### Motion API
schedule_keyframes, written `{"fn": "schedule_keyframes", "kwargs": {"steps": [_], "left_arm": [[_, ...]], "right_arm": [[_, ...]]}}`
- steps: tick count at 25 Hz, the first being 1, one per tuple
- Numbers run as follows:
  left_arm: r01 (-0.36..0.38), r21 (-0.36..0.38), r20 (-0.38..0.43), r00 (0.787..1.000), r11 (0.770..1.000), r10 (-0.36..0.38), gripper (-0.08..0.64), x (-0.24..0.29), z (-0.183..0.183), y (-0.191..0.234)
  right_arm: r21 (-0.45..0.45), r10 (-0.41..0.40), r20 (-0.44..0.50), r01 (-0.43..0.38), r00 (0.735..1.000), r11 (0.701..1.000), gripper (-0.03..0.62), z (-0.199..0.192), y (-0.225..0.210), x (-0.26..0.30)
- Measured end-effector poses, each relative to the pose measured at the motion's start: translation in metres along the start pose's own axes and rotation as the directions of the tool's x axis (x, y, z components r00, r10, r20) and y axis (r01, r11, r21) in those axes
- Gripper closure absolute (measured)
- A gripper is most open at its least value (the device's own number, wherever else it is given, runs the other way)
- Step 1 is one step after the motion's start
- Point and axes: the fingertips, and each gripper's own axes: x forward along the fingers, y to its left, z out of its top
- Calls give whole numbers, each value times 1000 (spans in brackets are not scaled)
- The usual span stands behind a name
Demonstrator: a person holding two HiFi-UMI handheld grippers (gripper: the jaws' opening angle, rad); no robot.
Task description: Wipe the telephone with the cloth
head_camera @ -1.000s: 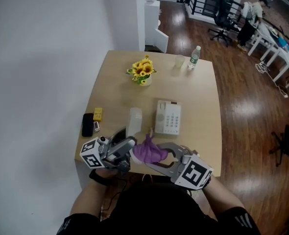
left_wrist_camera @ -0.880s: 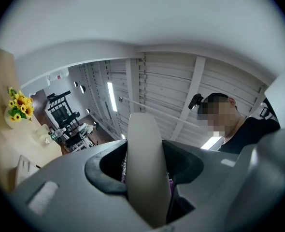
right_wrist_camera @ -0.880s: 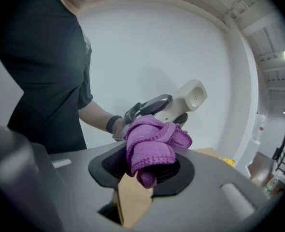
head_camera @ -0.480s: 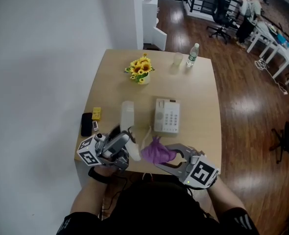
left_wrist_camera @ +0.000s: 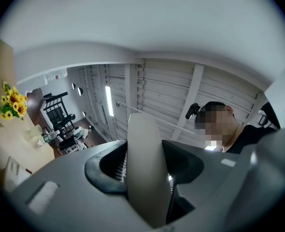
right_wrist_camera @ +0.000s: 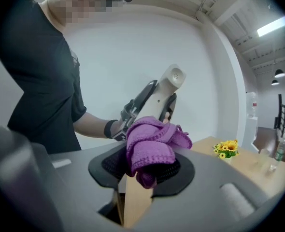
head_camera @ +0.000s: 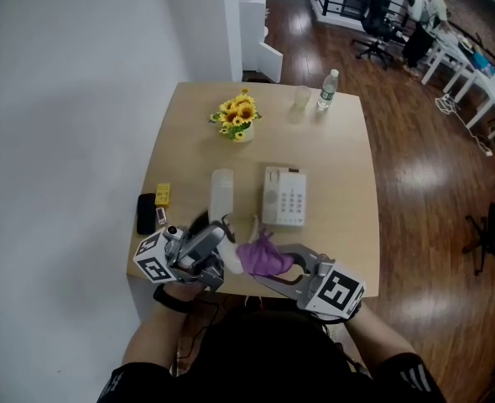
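The left gripper [head_camera: 214,243] is clamped on the telephone's cream handset [head_camera: 221,196]. In the left gripper view its jaws press against both sides of the handset [left_wrist_camera: 143,139], which stands up between the dark pads and fills the gap of the left gripper [left_wrist_camera: 143,175]. The handset is lifted off the telephone [head_camera: 284,197], whose base lies flat near the middle of the table [head_camera: 340,166] with its keypad facing up.

The right gripper [head_camera: 260,267] pinches a bunched purple cloth [head_camera: 266,254]. In the right gripper view the jaws of the right gripper [right_wrist_camera: 143,170] are closed on the lower folds of the cloth [right_wrist_camera: 152,146], and the rest bulges out above them. Past the cloth the handset [right_wrist_camera: 167,86] rises at a slant, held by the left gripper [right_wrist_camera: 138,104]. The cloth lies right at the handset's lower end; whether the two touch cannot be told.

The left cube [head_camera: 153,259] and the right cube [head_camera: 336,292] carry black-and-white square patterns, not words. The keys on the telephone are too small to read, and so is the label on the water bottle [head_camera: 326,89] at the far edge of the table. A clear cup [head_camera: 302,97] stands just beside that bottle, and a pot of sunflowers [head_camera: 236,117] stands further left. A yellow block [head_camera: 162,194] and a black case [head_camera: 147,212] lie near the table's left edge.
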Motion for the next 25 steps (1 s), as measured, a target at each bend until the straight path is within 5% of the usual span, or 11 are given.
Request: {"fn": "schedule_keyframes", "kwargs": {"steps": [5, 9, 12, 15, 20, 25], "left_arm": [[-45, -4, -5, 999, 999, 45, 345, -7, -5, 16], [-156, 43, -87, 983, 987, 159, 345, -14, -18, 39], [-276, 126, -197, 935, 953, 296, 345, -26, -39, 63], [-368, 165, -257, 880, 915, 400, 345, -41, -56, 84], [-511, 166, -308, 785, 843, 537, 345, -68, -76, 120], [-600, 231, -344, 686, 766, 641, 345, -92, -91, 147]], "right_arm": [[18, 90, 17, -91, 996, 996, 457, -7, 18, -6], [133, 111, 71, -119, 991, 984, 456, -24, 2, -12], [179, 5, -34, 1, 999, 984, 456, -70, -53, -11], [166, -150, -157, 176, 976, 970, 456, -120, -126, -10], [61, -318, -359, 362, 877, 930, 456, -184, -230, -2], [-77, -363, -527, 382, 768, 921, 454, -223, -292, 28]]}}
